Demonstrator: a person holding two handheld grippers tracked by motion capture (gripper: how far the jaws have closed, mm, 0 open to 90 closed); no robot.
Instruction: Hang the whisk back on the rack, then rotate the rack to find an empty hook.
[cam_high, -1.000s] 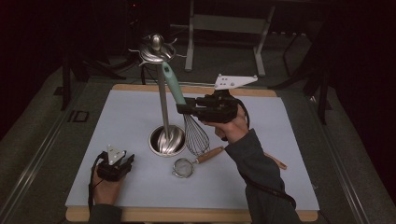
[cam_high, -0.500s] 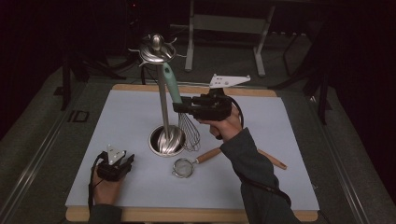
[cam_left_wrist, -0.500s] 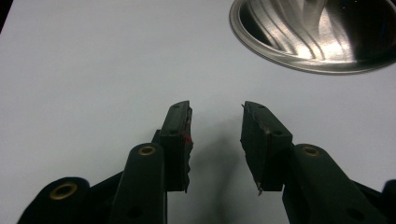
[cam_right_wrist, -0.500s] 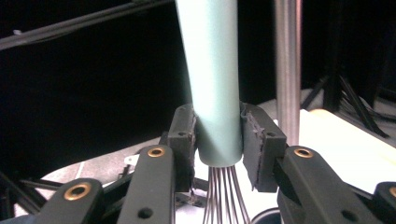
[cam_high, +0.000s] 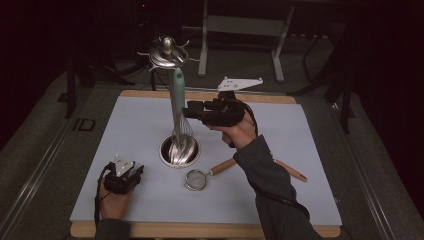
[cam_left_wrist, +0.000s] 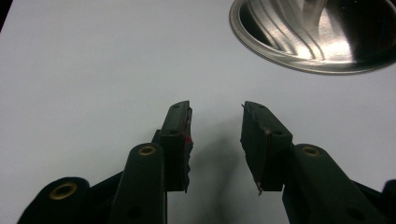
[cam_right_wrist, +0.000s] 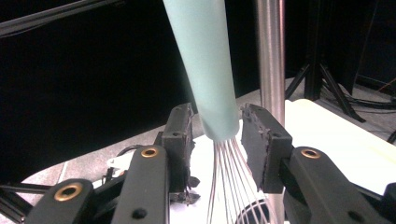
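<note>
At frame centre, the whisk hangs on the rack — its mint handle sits between the right gripper jaws, which have just been opening, pads apart. Lower left, the left gripper gapes empty.

Black tongs, brass screws, grey sleeve

A whisk with a mint handle hangs from the rack, its wires down in the rack's steel base near the middle of the bench. The right tool is at the handle, its jaws just opened, the handle between them. A strainer lies just beside the base, toward the near edge. The left tool rests near the near left corner, apart from everything.
</note>
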